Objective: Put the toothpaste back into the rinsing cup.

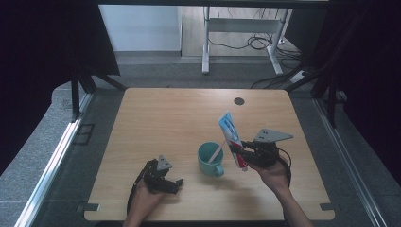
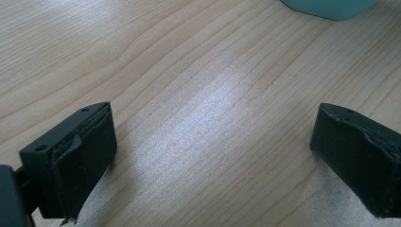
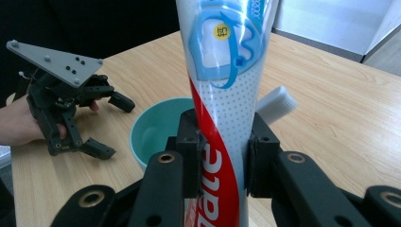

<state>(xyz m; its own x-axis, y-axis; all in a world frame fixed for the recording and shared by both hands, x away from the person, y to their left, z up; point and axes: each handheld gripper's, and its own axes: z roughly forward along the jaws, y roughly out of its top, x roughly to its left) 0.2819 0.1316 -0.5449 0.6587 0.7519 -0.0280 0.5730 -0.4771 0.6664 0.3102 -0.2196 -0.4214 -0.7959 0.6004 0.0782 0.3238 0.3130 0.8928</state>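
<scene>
1. Fingers (image 3: 257, 156) of the right gripper (image 1: 242, 154): clamped on the lower, red-and-white part of a toothpaste tube (image 1: 232, 139), one pad on each side, as the right gripper view shows. Fingers of the left gripper (image 1: 171, 183): spread wide with nothing between them, resting low over bare wood at the near left.

2. Counter (image 1: 161, 113): pale wood, bare apart from the items below and a small dark disc (image 1: 239, 101) at the far edge. Risk: a dropped tube would land on it beside the mug, or roll off toward the near right edge.

3. Toothpaste tube: held aloft just right of the mug, tilted, crimped blue end up and leaning to the far left, cap end down toward the near side. Risk: the tube is soft and tapered; too hard a squeeze may buckle it, too light a hold may let it slide through the pads or pivot.

4. Teal mug (image 1: 210, 159): upright at near centre, handle toward the near right, mouth open. Risk: it is light and unsteadied, since the left gripper stands apart from it; a tube lowered off-centre could catch the rim and tip or push it.

5. White toothbrush (image 1: 216, 152): standing slanted in the mug, head leaning toward the tube. Risk: the descending tube may strike it, levering it out or blocking entry.
</scene>
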